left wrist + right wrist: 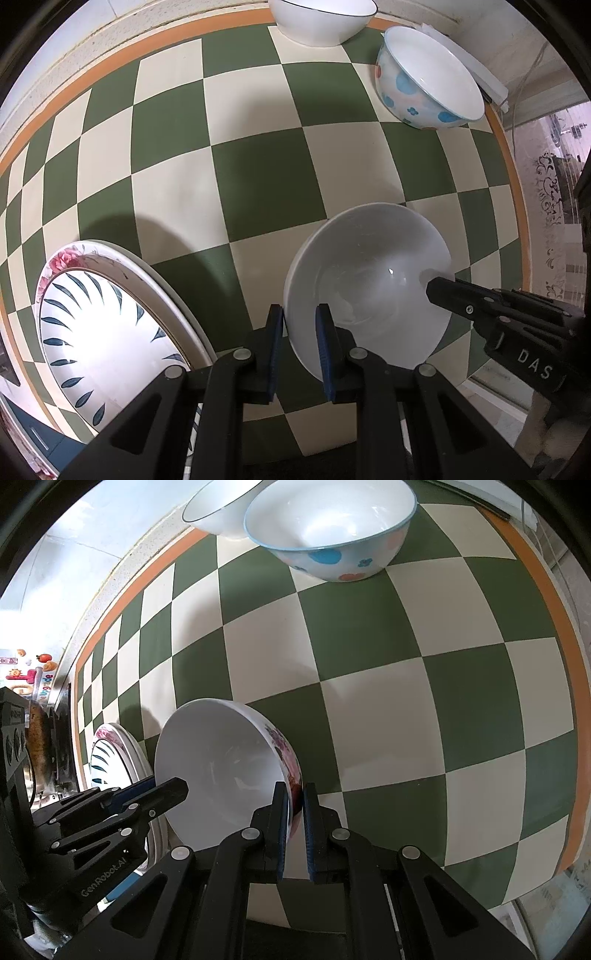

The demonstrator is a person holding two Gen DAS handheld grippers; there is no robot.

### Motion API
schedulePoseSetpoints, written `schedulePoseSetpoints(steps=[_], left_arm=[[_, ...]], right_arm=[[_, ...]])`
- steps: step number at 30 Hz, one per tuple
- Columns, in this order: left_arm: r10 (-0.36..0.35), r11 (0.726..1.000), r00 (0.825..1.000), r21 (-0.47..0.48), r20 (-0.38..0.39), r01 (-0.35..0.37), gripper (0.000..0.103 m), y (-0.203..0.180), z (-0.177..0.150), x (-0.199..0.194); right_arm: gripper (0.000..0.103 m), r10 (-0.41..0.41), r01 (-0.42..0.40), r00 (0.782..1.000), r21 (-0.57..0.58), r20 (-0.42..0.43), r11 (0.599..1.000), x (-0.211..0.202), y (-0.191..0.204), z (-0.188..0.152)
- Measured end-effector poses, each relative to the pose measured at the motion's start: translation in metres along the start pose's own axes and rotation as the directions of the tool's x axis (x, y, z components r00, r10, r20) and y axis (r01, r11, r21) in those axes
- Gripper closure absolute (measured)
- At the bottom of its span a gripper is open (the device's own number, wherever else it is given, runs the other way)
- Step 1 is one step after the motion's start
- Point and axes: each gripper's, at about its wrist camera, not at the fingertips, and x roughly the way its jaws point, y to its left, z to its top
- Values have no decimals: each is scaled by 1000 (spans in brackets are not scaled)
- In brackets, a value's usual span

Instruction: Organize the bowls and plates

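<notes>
A white bowl with pink flowers on its outside hangs tilted just above the checkered tablecloth. Both grippers hold it. My left gripper is shut on the rim nearest it, one pad inside and one outside. My right gripper is shut on the opposite, flowered rim. Each gripper also shows in the other's view: my right gripper at the bowl's right edge, my left gripper at its left edge. A stack of plates, topped by a blue-leaf plate, lies just left of the bowl.
At the far end of the tablecloth stand a bowl with blue and orange dots and a plain white bowl with a dark rim. A wall runs behind them. The table's orange border is on the right.
</notes>
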Motion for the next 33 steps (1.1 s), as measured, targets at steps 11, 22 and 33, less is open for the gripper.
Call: schedulePoseSetpoints(steps=[11, 22, 33], left_arm=[[49, 999, 993, -4, 107, -49, 81, -5, -3, -61], [-102, 992, 986, -66, 134, 112, 68, -20, 120, -71], [-91, 996, 996, -17, -4, 91, 69, -53, 199, -12]], right_arm=[[81, 73, -73, 997, 17, 8, 997, -36, -9, 5], [53, 62, -92, 974, 131, 219, 987, -107, -51, 93], [57, 48, -88, 981, 215, 187, 973, -61, -87, 164]])
